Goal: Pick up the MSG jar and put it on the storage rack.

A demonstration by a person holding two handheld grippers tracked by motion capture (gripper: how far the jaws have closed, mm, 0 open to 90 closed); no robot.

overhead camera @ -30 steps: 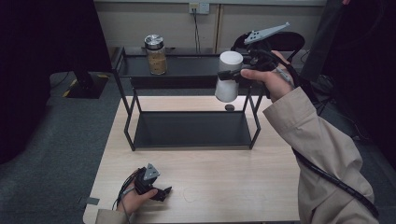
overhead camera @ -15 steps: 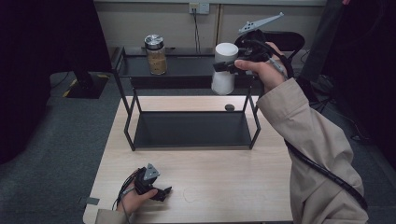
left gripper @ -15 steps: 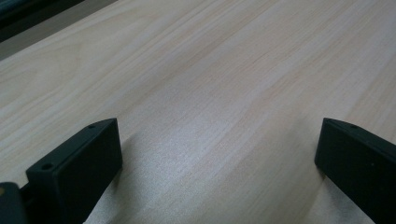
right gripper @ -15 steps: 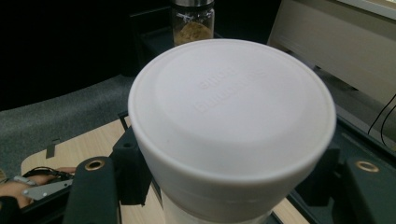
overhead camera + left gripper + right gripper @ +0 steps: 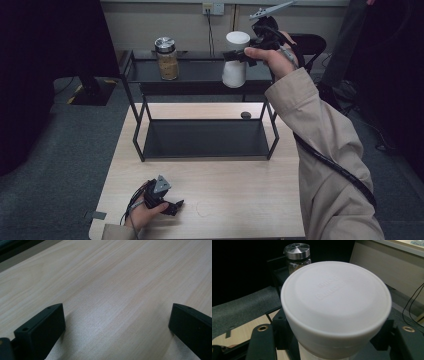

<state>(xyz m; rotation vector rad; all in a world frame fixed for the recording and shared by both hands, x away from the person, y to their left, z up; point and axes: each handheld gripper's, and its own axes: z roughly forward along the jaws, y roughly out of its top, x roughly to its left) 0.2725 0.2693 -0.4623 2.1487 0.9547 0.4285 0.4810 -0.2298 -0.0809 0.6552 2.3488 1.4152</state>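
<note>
A white lidded jar (image 5: 235,67) hangs clamped just below its lid in the right tongs (image 5: 240,56), held over the top shelf of a black wire rack (image 5: 200,75). Farther along that shelf, well apart from the tongs, stands a metal-capped glass jar (image 5: 167,58). The left tongs (image 5: 172,206) rest wide open and empty on the wooden desk (image 5: 240,200).
</note>
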